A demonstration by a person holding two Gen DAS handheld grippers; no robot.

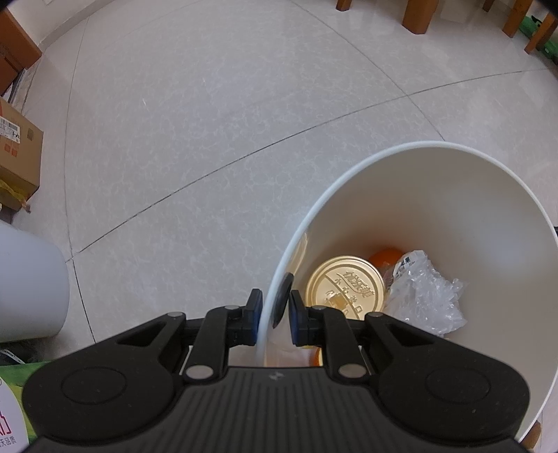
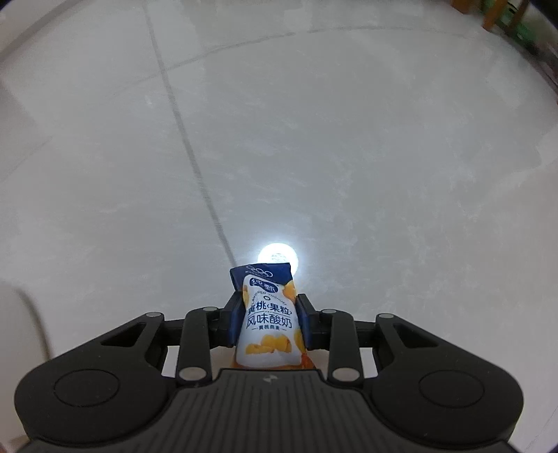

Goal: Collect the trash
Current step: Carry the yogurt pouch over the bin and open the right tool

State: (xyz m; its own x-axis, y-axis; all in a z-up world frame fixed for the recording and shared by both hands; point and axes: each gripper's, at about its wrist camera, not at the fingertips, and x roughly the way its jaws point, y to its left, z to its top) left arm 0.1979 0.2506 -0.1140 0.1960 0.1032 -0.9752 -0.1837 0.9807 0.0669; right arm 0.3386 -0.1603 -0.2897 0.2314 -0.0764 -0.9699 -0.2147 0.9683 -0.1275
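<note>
Yogurt pouch [image 2: 268, 320], soft white-and-blue printed plastic, sits pinched mid-body in the right gripper [image 2: 268, 322] above the floor; likely light, squashy. Left gripper [image 1: 275, 312] straddles the white round bin's rim [image 1: 279, 271], jaws not visibly clamped.

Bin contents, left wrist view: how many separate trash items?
3 visible in the bin: gold lid at the bottom, orange piece behind it, crumpled plastic wrap to its right. More may be hidden beneath them or behind the left gripper.

Cardboard box [image 1: 19, 153] at left (label on side); wooden furniture legs [image 1: 416, 15] beyond; pale tiled floor [image 1: 216, 115].
</note>
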